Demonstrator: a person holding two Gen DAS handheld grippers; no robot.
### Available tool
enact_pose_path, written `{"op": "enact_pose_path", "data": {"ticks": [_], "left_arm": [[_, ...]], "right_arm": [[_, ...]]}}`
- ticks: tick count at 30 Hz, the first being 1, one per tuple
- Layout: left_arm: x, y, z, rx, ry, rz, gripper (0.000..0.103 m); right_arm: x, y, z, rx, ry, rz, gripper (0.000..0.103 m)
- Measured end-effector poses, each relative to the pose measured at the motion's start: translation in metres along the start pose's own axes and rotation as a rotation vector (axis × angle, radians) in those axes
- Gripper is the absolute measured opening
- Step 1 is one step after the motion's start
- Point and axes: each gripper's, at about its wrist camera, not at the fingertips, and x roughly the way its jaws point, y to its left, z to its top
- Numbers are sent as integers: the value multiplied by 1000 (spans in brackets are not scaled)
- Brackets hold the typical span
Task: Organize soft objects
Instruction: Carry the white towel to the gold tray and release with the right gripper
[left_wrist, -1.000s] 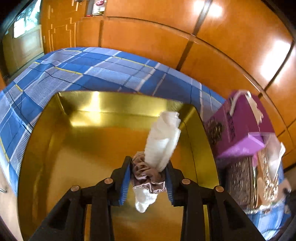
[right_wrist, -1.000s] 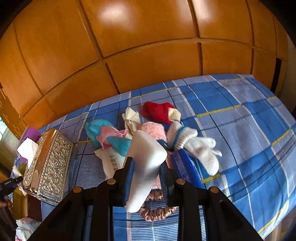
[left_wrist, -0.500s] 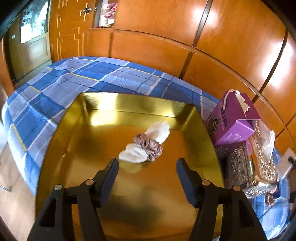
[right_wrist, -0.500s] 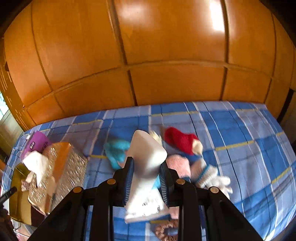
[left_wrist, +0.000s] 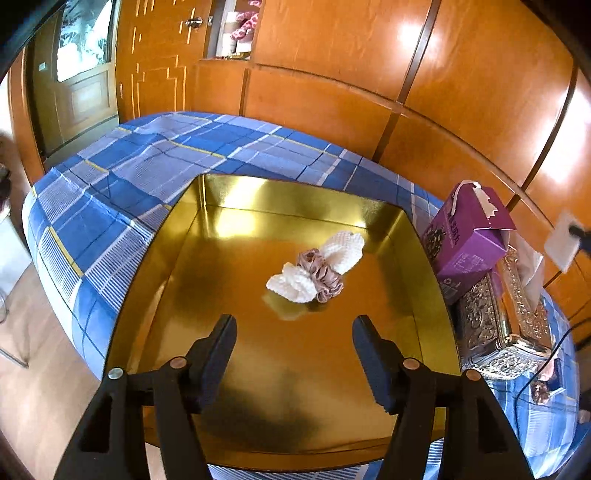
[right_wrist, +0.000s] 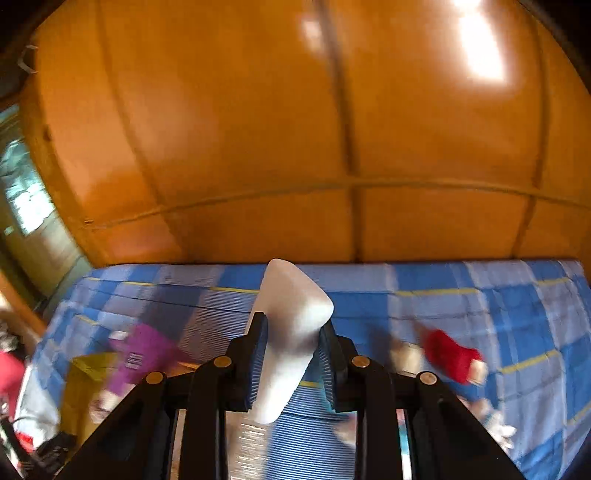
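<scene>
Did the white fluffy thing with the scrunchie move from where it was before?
Yes. The white knitted piece with the scrunchie left the left gripper, whose jaws have just been opening, and now lies on the gold tray.

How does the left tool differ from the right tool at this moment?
The left tool stands open and empty above the gold tray; the right tool is shut on a white foam block. The left view is sharp, the right blurred. Both are black with blue pads.

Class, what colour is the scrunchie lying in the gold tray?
Dusty pink scrunchie; clearest in the left wrist view.
</scene>
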Motion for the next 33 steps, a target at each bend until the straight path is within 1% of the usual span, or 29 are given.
{"op": "enact_pose_path", "data": {"ticks": [1, 3, 4, 5, 7, 10, 13, 15, 19, 22, 26, 29, 32, 33], "left_arm": [[-1, 0, 0, 3, -3, 1, 66], [-4, -1, 1, 6, -11, -1, 66], [-4, -1, 1, 9, -13, 0, 66], [-5, -2, 1, 12, -14, 1, 66], [-6, -1, 0, 13, -17, 1, 66], [-6, -1, 0, 15, -22, 4, 66], [-6, 0, -1, 14, -22, 4, 66], [-7, 1, -1, 13, -25, 3, 66], [-9, 1, -1, 12, -29, -3, 66], [-11, 1, -1, 17, -37, 0, 66], [-11, -1, -1, 27, -36, 2, 66], [-10, -2, -2, 31, -32, 0, 67], [-9, -3, -3, 35, -31, 2, 68], [-10, -4, -3, 36, -31, 2, 68]], "right_arm": [[-1, 17, 5, -6, 2, 57, 26], [-4, 40, 8, -21, 0, 137, 26], [-7, 59, 9, -42, 1, 192, 26], [-8, 70, 8, -53, 1, 216, 26], [-9, 101, 3, -95, 25, 299, 26], [-7, 144, -14, -176, 79, 385, 26], [-2, 175, -36, -254, 130, 432, 26], [6, 195, -53, -307, 167, 433, 26], [25, 217, -83, -370, 234, 421, 26], [39, 220, -102, -415, 264, 383, 26], [57, 227, -117, -466, 290, 336, 26], [66, 232, -125, -488, 302, 317, 27], [74, 237, -130, -502, 304, 295, 28], [76, 239, -132, -504, 306, 296, 30]]}}
